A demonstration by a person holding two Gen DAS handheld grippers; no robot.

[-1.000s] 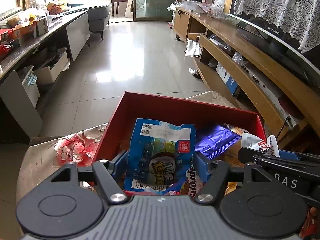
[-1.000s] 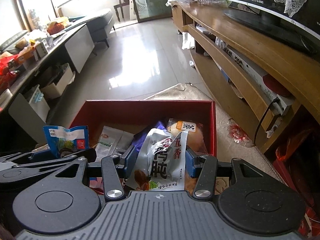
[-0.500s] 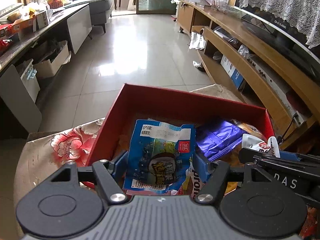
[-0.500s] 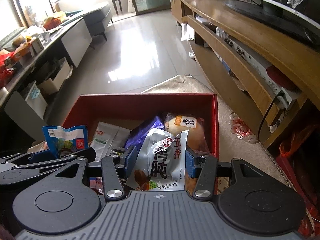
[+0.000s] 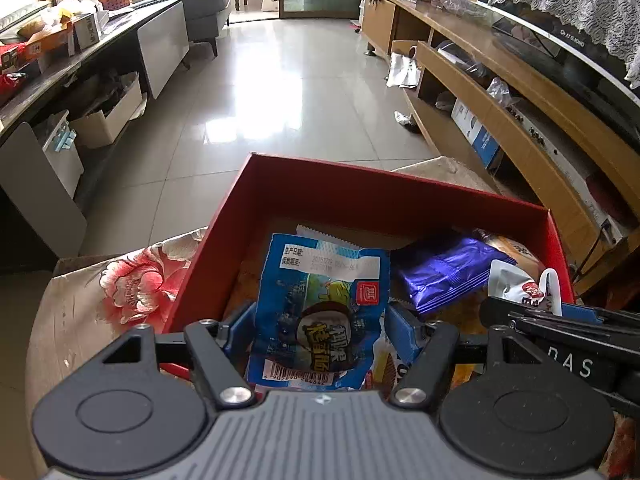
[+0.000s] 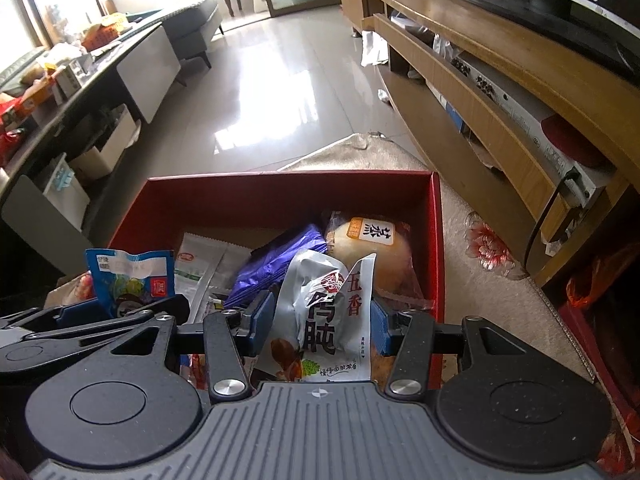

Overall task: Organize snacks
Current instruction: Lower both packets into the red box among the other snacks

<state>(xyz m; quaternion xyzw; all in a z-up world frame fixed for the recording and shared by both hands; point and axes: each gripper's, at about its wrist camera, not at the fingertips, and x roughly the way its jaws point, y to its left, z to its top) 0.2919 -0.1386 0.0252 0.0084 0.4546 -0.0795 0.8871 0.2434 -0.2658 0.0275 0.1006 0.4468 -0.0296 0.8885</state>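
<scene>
My left gripper [image 5: 320, 322] is shut on a blue snack packet [image 5: 320, 300], held upright over the near left part of a red box [image 5: 360, 188]. The same blue snack packet [image 6: 130, 276] and the left gripper [image 6: 120, 308] show at the left of the right wrist view. My right gripper [image 6: 322, 316] is shut on a silver and white snack packet [image 6: 328, 312] over the near right part of the red box [image 6: 288, 196]. Inside lie a purple packet [image 5: 444, 276], a white packet [image 6: 200, 272] and a wrapped bun [image 6: 368, 248]. The right gripper [image 5: 560, 316] reaches in from the right of the left wrist view.
The box sits on a floral cloth [image 5: 132, 280] over a low surface. A long wooden TV cabinet [image 6: 500, 92] runs along the right. A dark counter [image 5: 80, 52] with clutter and a cardboard box [image 5: 108, 120] under it line the left. Glossy tiled floor [image 5: 272, 92] lies beyond.
Both grippers have sunk a little toward the box with their packets still held, so the box's inside shows more fully. Their jaws have not changed.
</scene>
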